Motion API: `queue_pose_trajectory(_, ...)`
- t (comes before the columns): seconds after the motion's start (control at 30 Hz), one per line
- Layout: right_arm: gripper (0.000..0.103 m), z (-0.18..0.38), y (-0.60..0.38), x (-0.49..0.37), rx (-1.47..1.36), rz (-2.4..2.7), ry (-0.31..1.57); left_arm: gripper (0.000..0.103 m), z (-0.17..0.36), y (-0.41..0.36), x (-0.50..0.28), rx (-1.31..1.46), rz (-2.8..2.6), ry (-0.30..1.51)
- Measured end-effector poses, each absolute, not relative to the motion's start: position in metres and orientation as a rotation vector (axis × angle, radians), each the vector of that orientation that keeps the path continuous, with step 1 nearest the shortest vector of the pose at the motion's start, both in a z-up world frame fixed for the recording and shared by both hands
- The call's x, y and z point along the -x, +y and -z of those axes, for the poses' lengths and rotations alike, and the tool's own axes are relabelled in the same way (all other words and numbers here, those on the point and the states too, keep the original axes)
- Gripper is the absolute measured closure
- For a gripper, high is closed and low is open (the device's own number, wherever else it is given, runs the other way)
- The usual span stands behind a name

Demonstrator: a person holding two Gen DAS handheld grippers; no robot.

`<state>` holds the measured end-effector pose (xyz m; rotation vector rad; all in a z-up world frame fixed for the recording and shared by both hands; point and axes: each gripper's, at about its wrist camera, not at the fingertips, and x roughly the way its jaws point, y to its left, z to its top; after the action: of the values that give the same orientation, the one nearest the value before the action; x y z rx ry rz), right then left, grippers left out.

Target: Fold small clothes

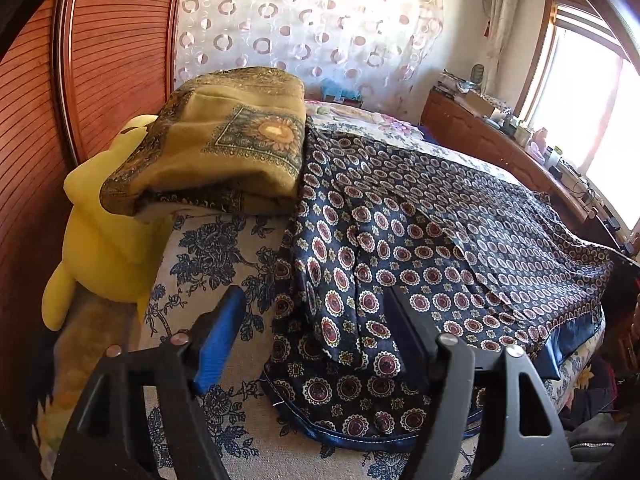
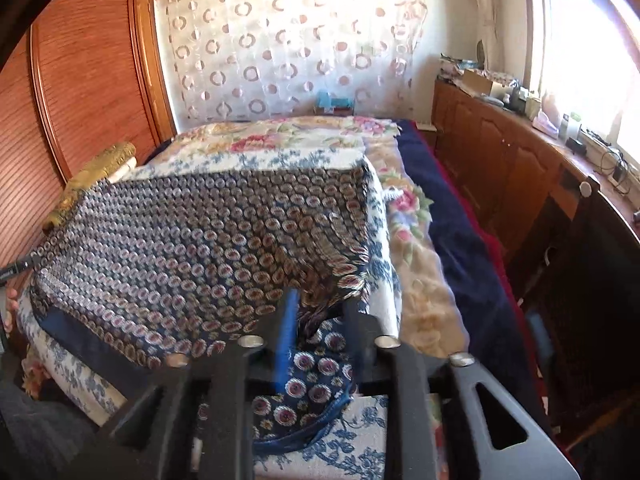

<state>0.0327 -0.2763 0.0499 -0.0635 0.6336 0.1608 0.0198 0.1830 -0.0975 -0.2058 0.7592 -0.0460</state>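
Note:
A dark blue garment (image 1: 420,240) printed with red and white medallions lies spread across the bed, its blue-trimmed hem toward me. In the left wrist view my left gripper (image 1: 312,336) stands open over the garment's near left corner. Its fingers (image 1: 222,340) straddle the cloth without pressing on it. The right wrist view shows the same garment (image 2: 180,248), blurred, with its right corner bunched up. That bunch sits between the fingers of my right gripper (image 2: 320,332), whose jaws stand partly apart. I see no pad pressing on the fabric.
The bed sheet (image 1: 208,248) is white with blue flowers. A folded ochre blanket (image 1: 224,148) and a yellow plush toy (image 1: 100,232) sit at the left by the wooden wardrobe (image 1: 112,40). A floral blanket (image 2: 416,248) and a wooden cabinet (image 2: 500,168) lie to the right.

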Motion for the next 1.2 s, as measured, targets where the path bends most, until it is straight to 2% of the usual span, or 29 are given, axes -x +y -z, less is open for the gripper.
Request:
queue_pose_trajectory(0.07, 0.056, -0.051, -0.270, -0.034, 0.062, -0.176, 0.624, 0.030, 0.100, 0.183, -0.020, 0.213, 0.044, 0.769)
queue_pose_trajectory(0.23, 0.056, -0.047, -0.249, -0.033, 0.093, -0.194, 0.588, 0.030, 0.105, 0.182, -0.020, 0.218, 0.021, 0.780)
queue_pose_trajectory(0.4, 0.038, -0.034, -0.230, -0.040, 0.083, -0.271, 0.580, 0.030, 0.108, 0.182, -0.019, 0.223, 0.019, 0.788)
queue_pose_trajectory(0.73, 0.038, 0.023, -0.182, -0.087, 0.139, -0.313, 0.708, 0.030, 0.113, 0.181, -0.018, 0.238, 0.030, 0.794)
queue_pose_trajectory(0.83, 0.038, 0.035, -0.183, -0.095, 0.143, -0.301, 0.731, 0.044, 0.114, 0.181, -0.017, 0.244, 0.051, 0.792)
queue_pose_trajectory(0.9, 0.038, 0.040, -0.185, -0.097, 0.154, -0.291, 0.723, 0.057, 0.113, 0.181, -0.016, 0.253, 0.064, 0.791)
queue_pose_trajectory(1.03, 0.036, 0.052, -0.178, -0.102, 0.185, -0.279, 0.721, 0.073, 0.114, 0.178, -0.016, 0.259, 0.085, 0.795)
queue_pose_trajectory(1.1, 0.032, 0.055, -0.171, -0.099, 0.207, -0.264, 0.720, 0.090, 0.114, 0.177, -0.017, 0.267, 0.102, 0.794)
queue_pose_trajectory(1.2, 0.028, 0.055, -0.174, -0.100, 0.194, -0.263, 0.728, 0.097, 0.110, 0.172, -0.017, 0.275, 0.135, 0.776)
